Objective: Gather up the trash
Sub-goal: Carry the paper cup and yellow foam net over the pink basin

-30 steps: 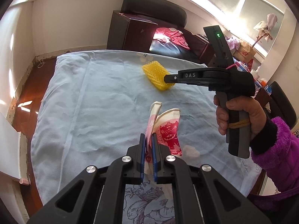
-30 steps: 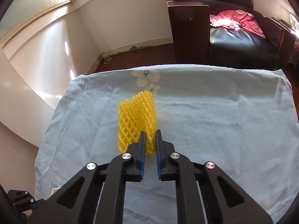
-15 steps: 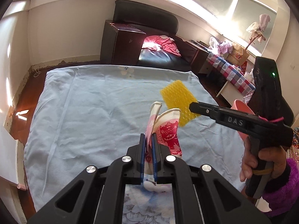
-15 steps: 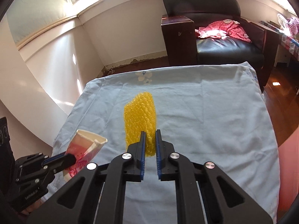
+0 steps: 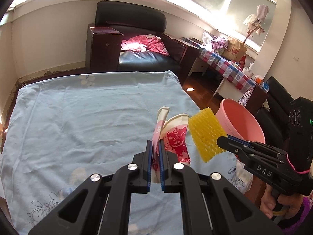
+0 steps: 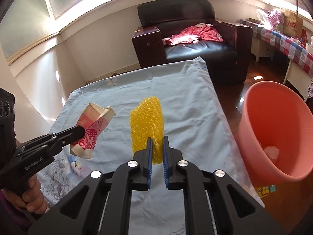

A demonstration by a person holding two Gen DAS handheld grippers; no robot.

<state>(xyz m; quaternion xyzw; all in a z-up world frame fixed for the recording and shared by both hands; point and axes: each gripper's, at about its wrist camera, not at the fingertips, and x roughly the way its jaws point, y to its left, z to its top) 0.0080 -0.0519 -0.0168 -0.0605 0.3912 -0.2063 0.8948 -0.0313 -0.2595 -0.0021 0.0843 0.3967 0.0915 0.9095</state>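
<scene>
My left gripper [image 5: 154, 146] is shut on a crushed paper cup [image 5: 172, 135] with a red print and holds it above the blue-clothed table [image 5: 78, 121]. The cup also shows in the right wrist view [image 6: 92, 131]. My right gripper [image 6: 156, 145] is shut on a yellow foam net [image 6: 147, 123] and holds it in the air; the net also shows in the left wrist view [image 5: 205, 133]. A pink bin [image 6: 273, 129] stands at the table's right edge, just right of the net, with some pale trash inside. The bin also shows behind the net in the left wrist view [image 5: 240, 117].
A black armchair [image 6: 195, 45] with a red cloth stands beyond the table's far end. A side table with a checked cloth [image 5: 225, 64] and a paper bag stands along the right wall. Dark wood floor lies between them.
Both grippers have lifted their loads off the table and swung right. The net went from lying on the cloth to hanging next to the pink bin, which has come into view.
</scene>
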